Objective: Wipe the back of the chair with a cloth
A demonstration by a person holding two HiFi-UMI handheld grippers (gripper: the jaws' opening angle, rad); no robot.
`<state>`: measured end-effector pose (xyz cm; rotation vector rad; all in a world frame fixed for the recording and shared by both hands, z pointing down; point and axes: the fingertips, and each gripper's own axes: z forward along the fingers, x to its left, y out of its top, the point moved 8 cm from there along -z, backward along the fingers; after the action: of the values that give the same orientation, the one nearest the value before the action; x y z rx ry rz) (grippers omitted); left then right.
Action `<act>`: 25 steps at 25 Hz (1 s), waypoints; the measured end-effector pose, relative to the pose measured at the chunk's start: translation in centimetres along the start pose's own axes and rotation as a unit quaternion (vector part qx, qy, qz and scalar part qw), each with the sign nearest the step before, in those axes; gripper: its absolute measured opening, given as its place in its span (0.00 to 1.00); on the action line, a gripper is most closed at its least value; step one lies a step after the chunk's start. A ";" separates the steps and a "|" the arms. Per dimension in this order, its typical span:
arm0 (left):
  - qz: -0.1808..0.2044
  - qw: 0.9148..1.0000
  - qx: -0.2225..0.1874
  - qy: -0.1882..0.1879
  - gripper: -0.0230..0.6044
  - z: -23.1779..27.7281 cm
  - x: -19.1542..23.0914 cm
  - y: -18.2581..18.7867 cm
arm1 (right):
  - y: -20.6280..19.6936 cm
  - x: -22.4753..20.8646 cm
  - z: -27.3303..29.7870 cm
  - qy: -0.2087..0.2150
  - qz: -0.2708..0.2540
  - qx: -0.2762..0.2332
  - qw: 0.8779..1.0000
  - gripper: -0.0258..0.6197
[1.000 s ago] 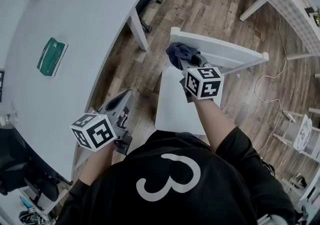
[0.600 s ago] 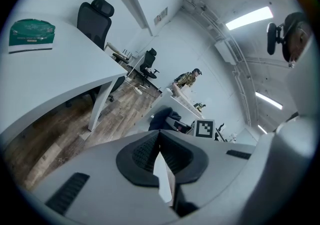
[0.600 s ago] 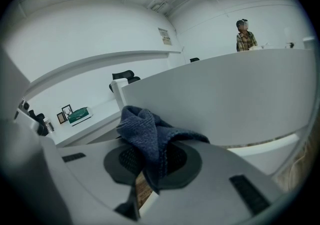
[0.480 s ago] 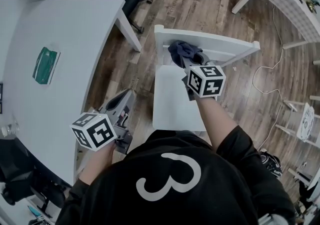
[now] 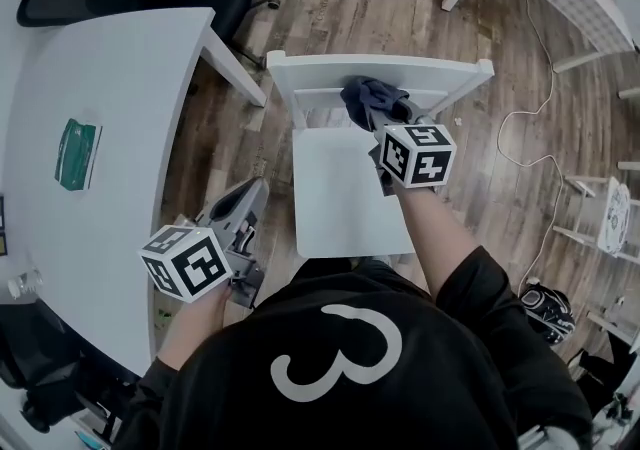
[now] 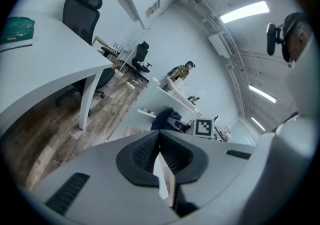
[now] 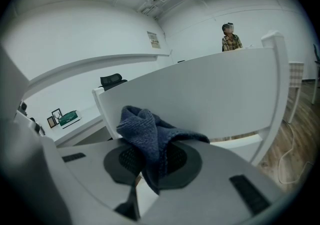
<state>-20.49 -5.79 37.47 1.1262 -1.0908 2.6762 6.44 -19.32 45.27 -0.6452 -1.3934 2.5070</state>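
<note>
Fingers [image 7: 125, 160] of the right gripper [image 5: 380, 110] clenched the blue cloth [image 5: 366, 96], which had slid from the left corner of the chair back [image 5: 440, 70] toward its middle, so wiping was underway; the left gripper [image 5: 237, 206] stayed closed and empty.

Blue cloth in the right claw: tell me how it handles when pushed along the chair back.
Probably floppy: the blue cloth droops in folds over the right claw. Its knitted look suggests drag, not slip, on the smooth chair back.

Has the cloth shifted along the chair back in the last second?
Yes. Held in the right tongs, the cloth has slid rightward along the chair back, from near its left end toward its middle.
</note>
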 end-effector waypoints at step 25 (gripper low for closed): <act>0.029 0.998 0.046 -0.032 0.06 4.9 -3.4 -0.2 | 0.0 -11.3 -6.5 -0.104 0.025 -0.011 0.994 0.12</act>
<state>-14.96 -7.91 37.80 1.2211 -1.0357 2.7797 19.49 -18.69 45.41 -0.4398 -1.4927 2.6663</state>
